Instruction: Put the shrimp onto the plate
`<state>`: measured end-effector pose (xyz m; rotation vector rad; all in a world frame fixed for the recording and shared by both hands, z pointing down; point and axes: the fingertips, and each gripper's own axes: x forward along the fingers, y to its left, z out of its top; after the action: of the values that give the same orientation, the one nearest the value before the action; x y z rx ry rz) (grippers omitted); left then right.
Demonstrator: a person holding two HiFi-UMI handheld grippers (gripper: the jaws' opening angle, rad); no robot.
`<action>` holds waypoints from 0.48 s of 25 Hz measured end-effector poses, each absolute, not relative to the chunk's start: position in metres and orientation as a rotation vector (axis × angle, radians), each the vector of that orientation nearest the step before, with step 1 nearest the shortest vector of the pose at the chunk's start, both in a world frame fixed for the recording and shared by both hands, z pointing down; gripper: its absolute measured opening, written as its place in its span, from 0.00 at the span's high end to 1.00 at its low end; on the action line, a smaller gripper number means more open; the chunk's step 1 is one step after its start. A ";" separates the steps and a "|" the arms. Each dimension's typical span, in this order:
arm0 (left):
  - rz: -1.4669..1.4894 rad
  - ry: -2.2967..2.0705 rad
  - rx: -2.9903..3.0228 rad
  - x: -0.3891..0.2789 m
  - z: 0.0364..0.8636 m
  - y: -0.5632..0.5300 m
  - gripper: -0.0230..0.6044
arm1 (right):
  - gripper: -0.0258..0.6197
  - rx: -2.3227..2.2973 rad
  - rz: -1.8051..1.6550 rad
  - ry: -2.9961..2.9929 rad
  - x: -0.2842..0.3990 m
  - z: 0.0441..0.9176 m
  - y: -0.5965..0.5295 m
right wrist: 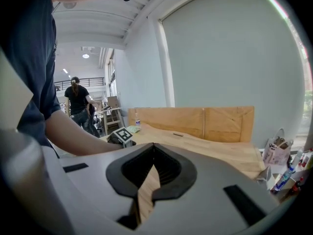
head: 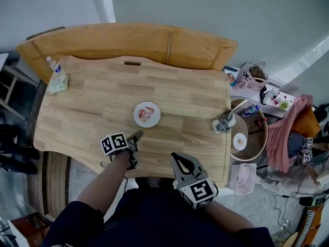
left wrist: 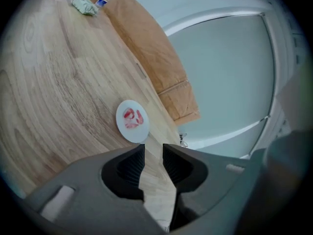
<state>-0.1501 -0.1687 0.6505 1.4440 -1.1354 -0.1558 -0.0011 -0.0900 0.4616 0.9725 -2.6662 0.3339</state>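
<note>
A small white plate (head: 138,118) lies near the middle of the wooden table (head: 92,112), and red shrimp (head: 147,112) rest on it. The left gripper view shows the same plate (left wrist: 128,131) and shrimp (left wrist: 132,118) just beyond the jaws. My left gripper (head: 135,137) hovers a short way in front of the plate. Its jaws stand a narrow gap apart with only table between them. My right gripper (head: 179,160) is over the table's near edge, to the right. It is shut and holds nothing, fingertips meeting (right wrist: 154,145).
A water bottle (head: 53,64) and a green cloth (head: 58,83) sit at the far left corner. A grey object (head: 224,122) rests at the right edge. A wooden board (head: 128,41) stands behind the table. Cluttered stools and bags (head: 252,133) crowd the right side.
</note>
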 end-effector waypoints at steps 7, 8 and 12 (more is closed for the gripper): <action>-0.295 -1.061 1.581 -0.131 0.572 -0.131 0.84 | 0.95 0.979 0.301 -2.691 -0.006 0.451 -0.084; -0.301 -1.059 1.613 -0.130 0.560 -0.126 0.87 | 0.95 0.978 0.297 -2.696 -0.007 0.449 -0.083; -0.274 -1.059 1.785 -0.125 0.513 -0.105 0.91 | 0.95 0.965 0.275 -2.714 -0.014 0.441 -0.079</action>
<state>-0.1254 -0.1053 0.5129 1.7848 -1.0586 -0.2739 -0.0139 -0.0788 0.4405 0.9647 -2.7139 0.2754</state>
